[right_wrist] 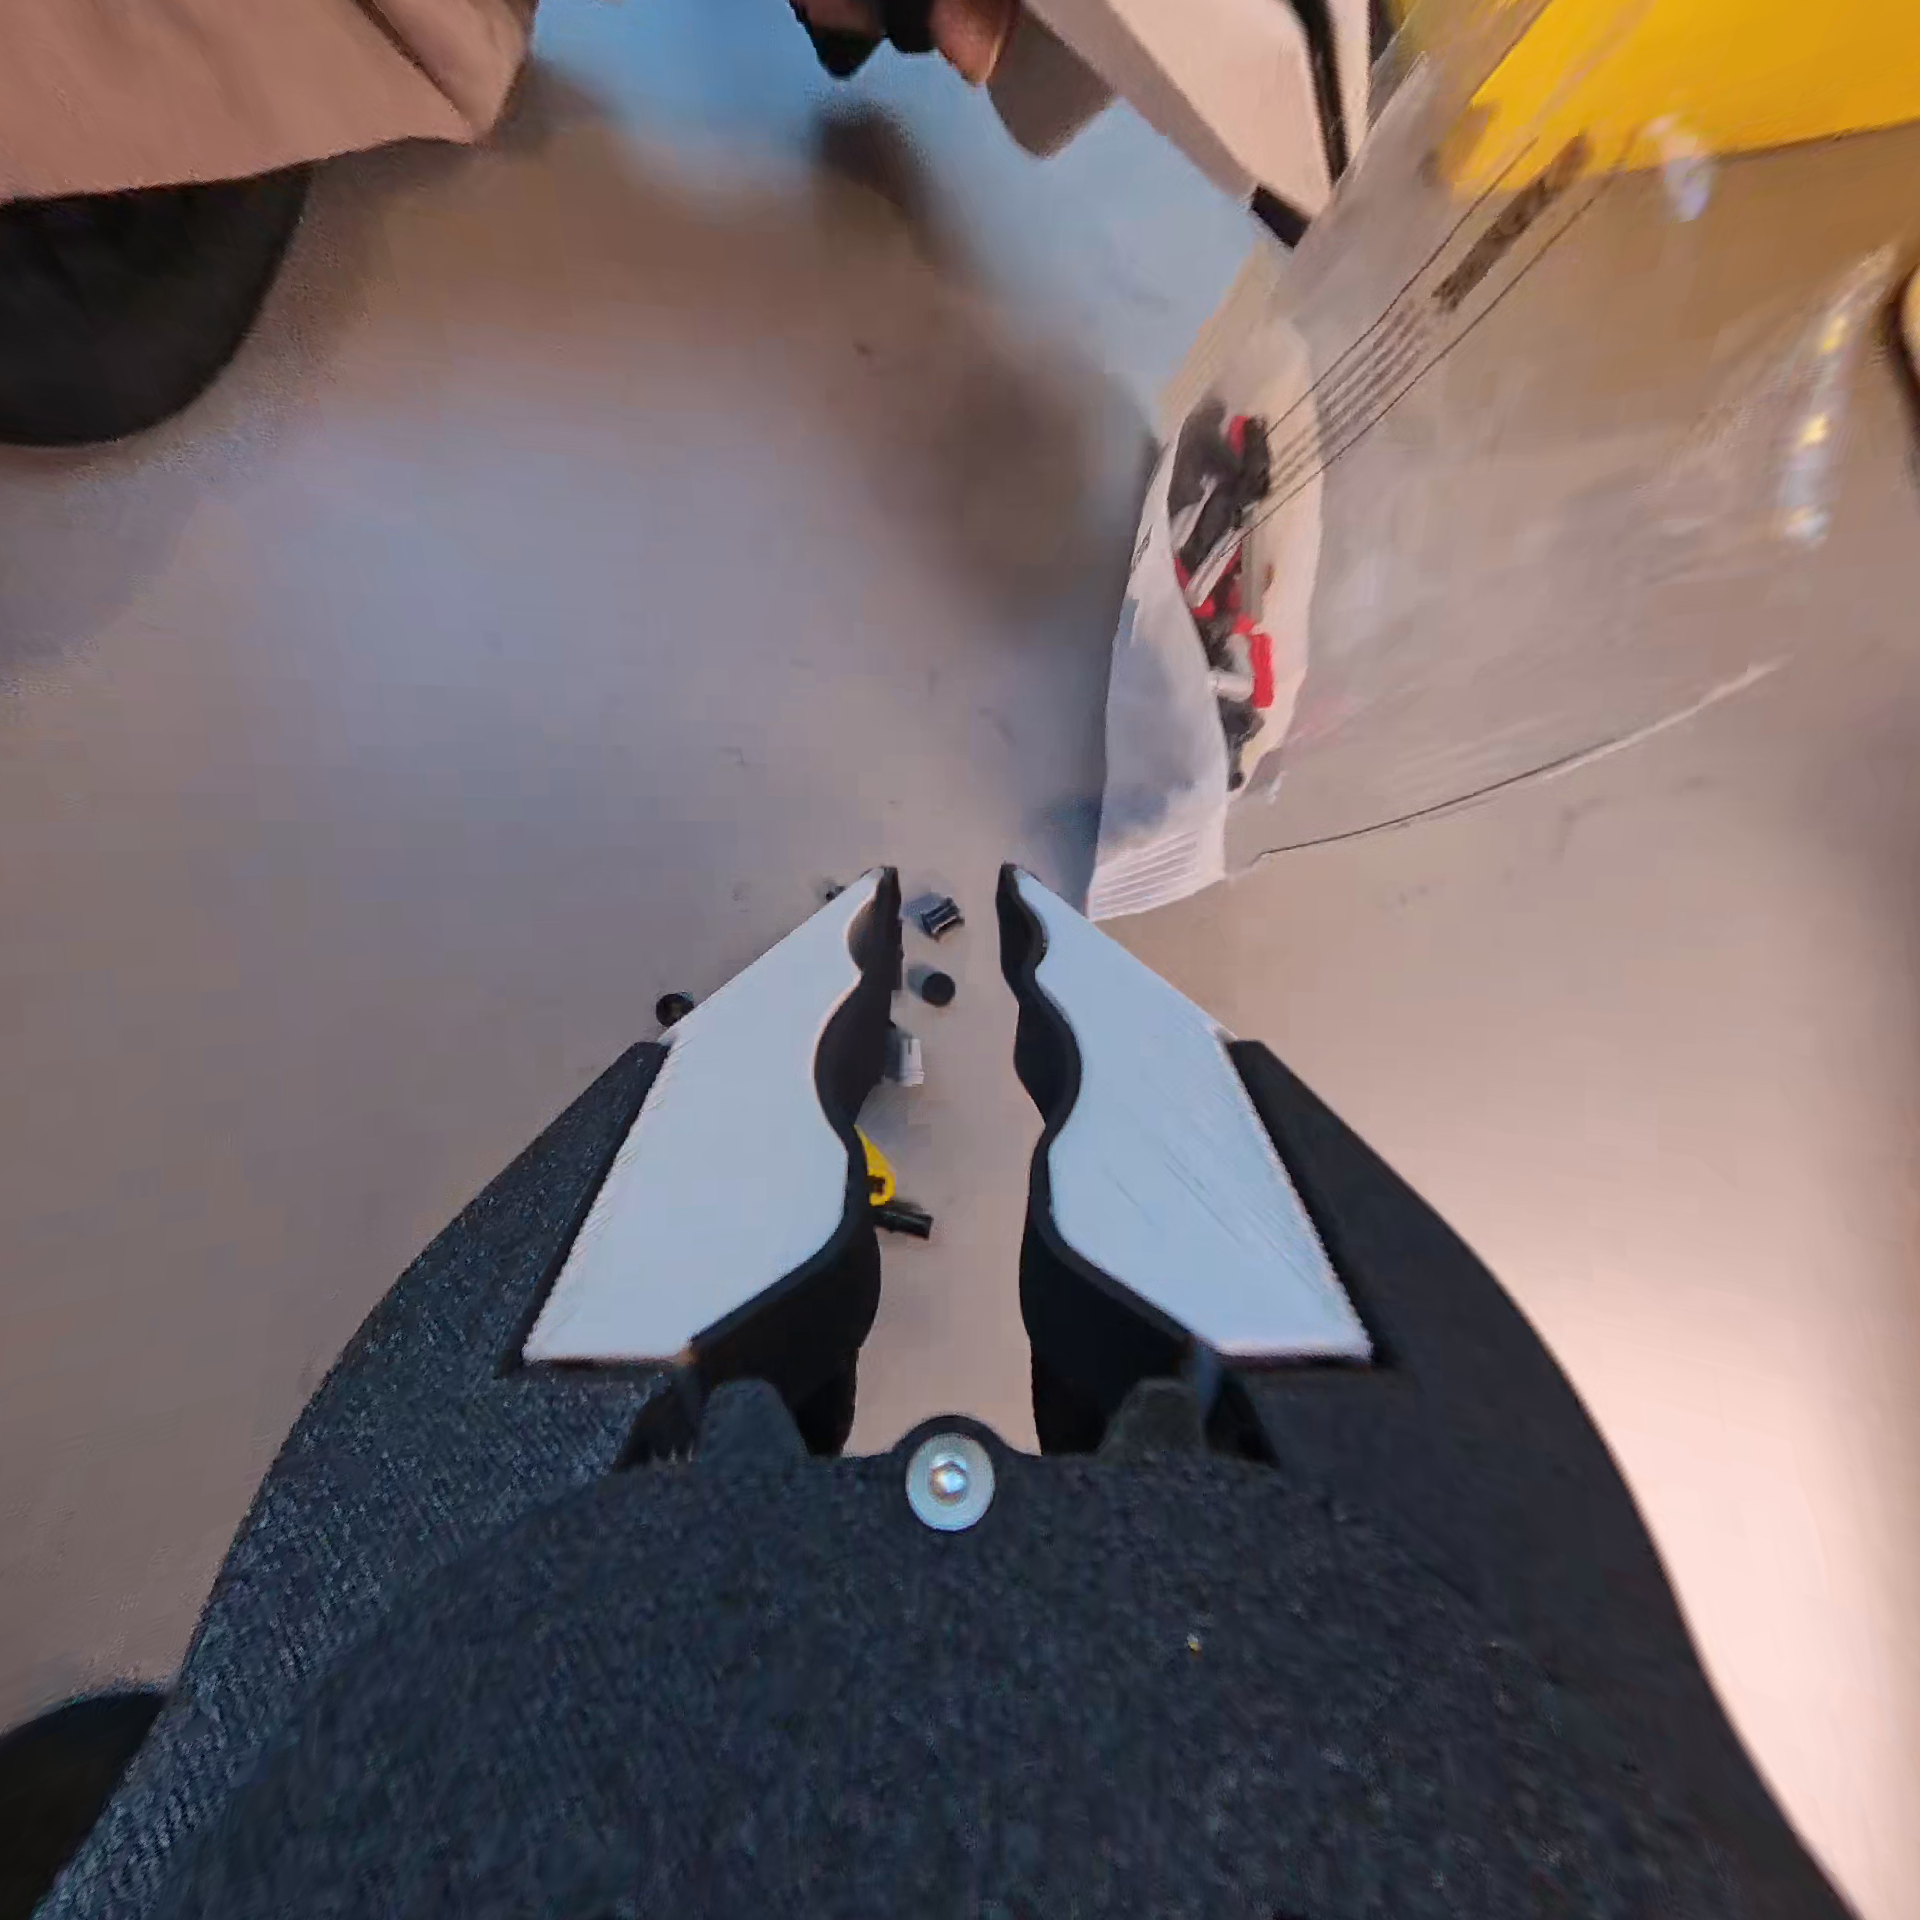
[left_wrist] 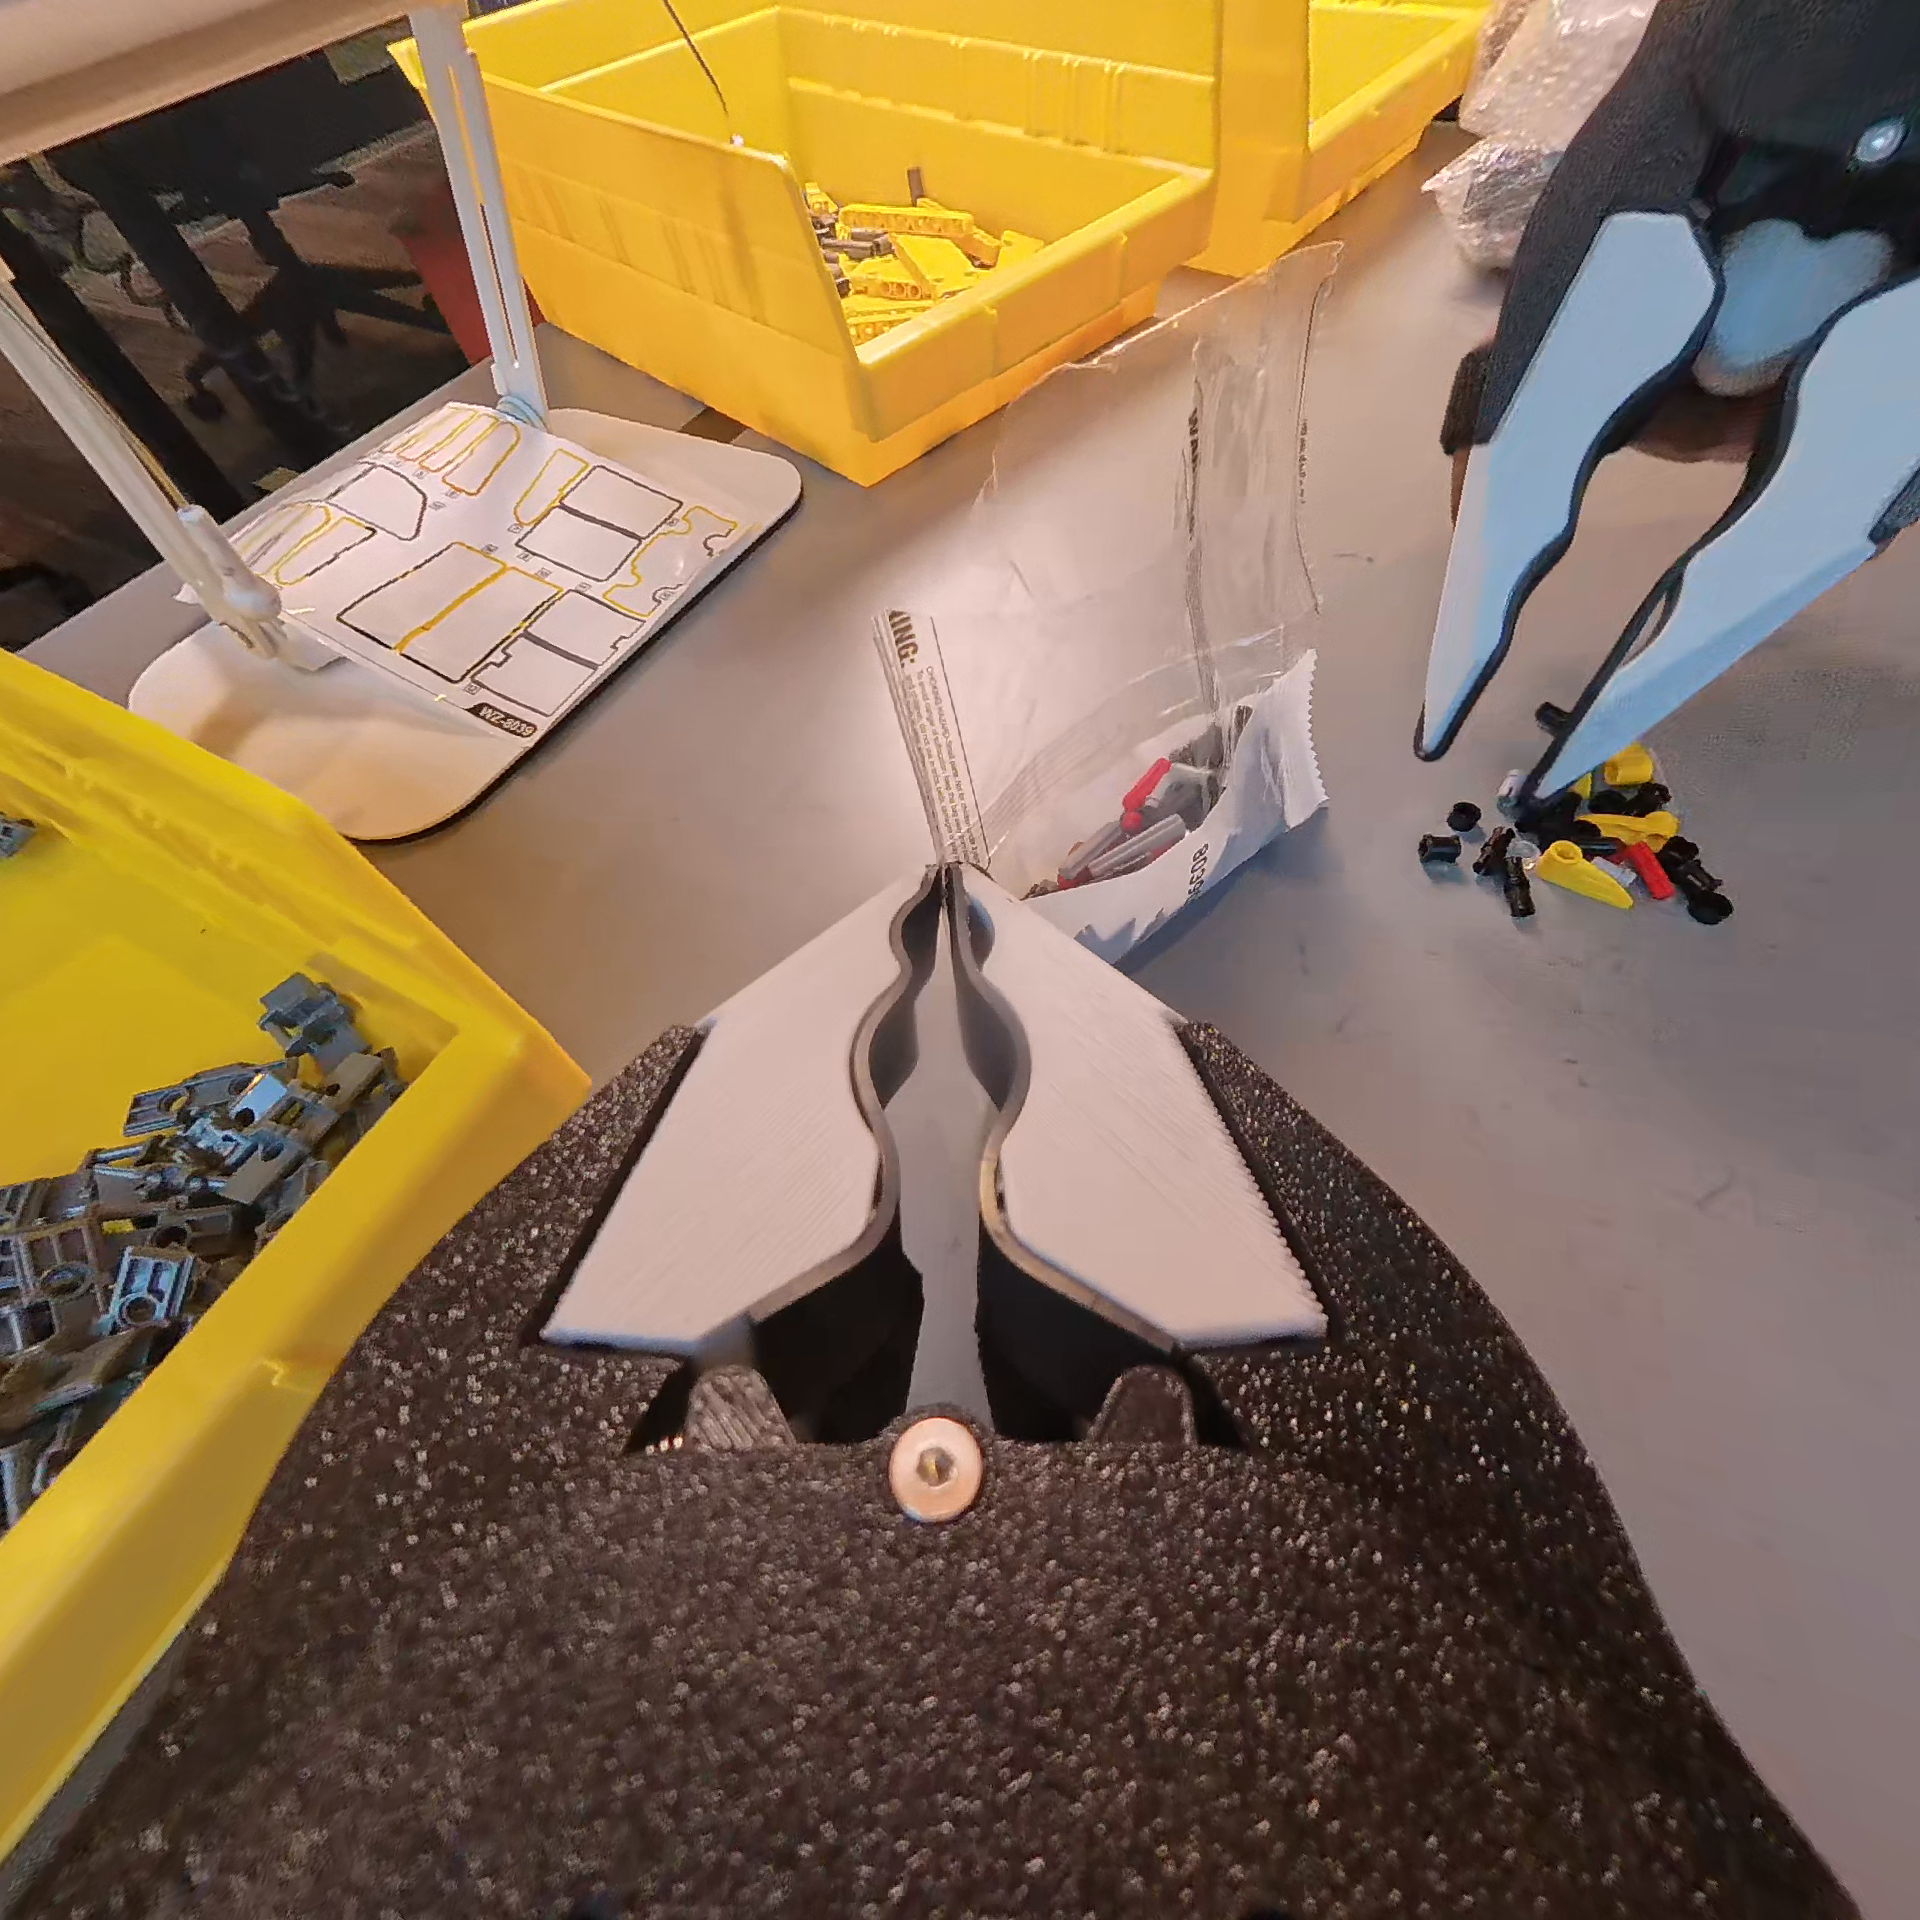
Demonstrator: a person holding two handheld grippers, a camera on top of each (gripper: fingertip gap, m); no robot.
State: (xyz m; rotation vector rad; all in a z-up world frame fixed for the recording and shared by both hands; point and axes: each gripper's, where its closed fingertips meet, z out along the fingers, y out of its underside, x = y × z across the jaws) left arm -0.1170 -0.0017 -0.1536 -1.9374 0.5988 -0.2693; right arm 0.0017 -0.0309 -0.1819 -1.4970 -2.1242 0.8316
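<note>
Item one, the grey table [left_wrist: 1455, 1299]: I work across its middle, and it bears everything below. Item two, three yellow bins: one at my near left [left_wrist: 156, 987] with grey parts heaped inside, one at the far side [left_wrist: 727, 239] holding yellow beams, a third [left_wrist: 1382, 94] at the far right edge. Item three, a white stand base [left_wrist: 727, 488] with an outlined sheet [left_wrist: 488, 561] lying on it, between the near and far bins. Item four, the clear plastic bag [left_wrist: 1122, 582]: it stands slack just ahead of my left gripper [left_wrist: 948, 878], its bottom still loaded with red, grey and black pieces. My left jaws are together, clamped on a printed edge of that film, holding it upright; my judgement is that this pinch should stay firm and level so the remaining contents do not slide out. Item five, my right gripper [right_wrist: 943, 883]: jaws apart, holding nothing, tips down at the table just right of the bag. Item six, the loose pile [left_wrist: 1579, 842] of small black, yellow and red pieces: my right tips straddle its edge. Item seven, one black pin [right_wrist: 932, 916] lying between those tips; I judge a clean pick needs the jaws centred on it and clear of its neighbours before closing.
</note>
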